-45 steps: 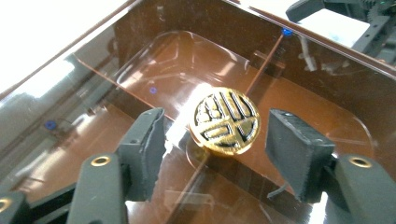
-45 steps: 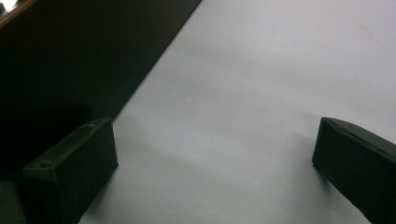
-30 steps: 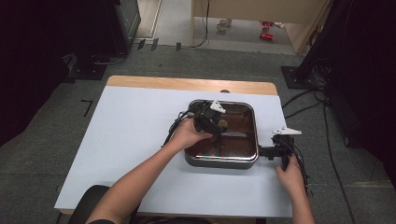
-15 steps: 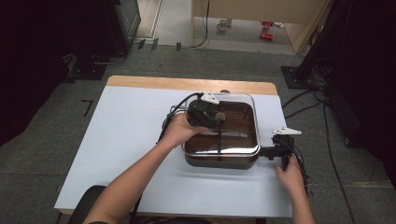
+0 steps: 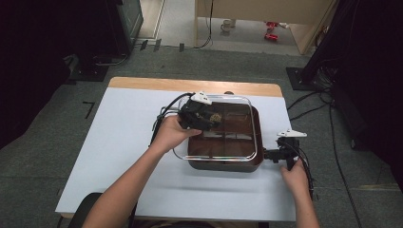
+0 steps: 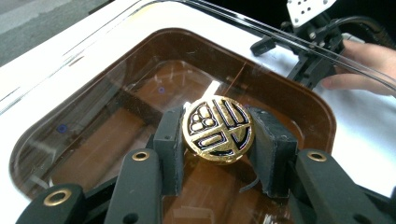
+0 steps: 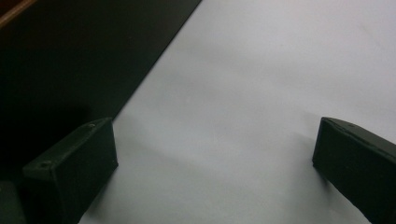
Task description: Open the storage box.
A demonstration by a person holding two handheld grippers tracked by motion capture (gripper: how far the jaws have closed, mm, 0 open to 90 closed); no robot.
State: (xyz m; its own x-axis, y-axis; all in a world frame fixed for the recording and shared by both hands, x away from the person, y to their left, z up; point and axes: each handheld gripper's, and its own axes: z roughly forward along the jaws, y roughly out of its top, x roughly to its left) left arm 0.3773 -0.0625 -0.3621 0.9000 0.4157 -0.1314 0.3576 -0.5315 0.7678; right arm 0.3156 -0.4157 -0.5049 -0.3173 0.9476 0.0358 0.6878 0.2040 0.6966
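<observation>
Our left gripper point(image 6: 217, 154) clamps the round gold knob point(image 6: 218, 129) of the clear glass lid point(image 5: 216, 127), lifted partly off the brown square pan point(image 5: 254, 142) near the tabletop's point(image 5: 119, 142) right edge; our right gripper point(image 7: 212, 172) rests released.

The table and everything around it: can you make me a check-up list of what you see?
Surface: pale blue tabletop with a wooden strip along its far edge.
Job's things: brown square cooking pan; its clear glass lid with a round gold knob is raised and tilted over the pan.
Clutter: nothing seen.
Grippers: left gripper shut on the gold knob; right gripper open over bare tabletop beside the pan's right end.
Cables: black cable trailing from the left gripper; more run over the floor at right.
Surroundings: grey carpet floor, wooden furniture at the far side, dark equipment on both sides.
</observation>
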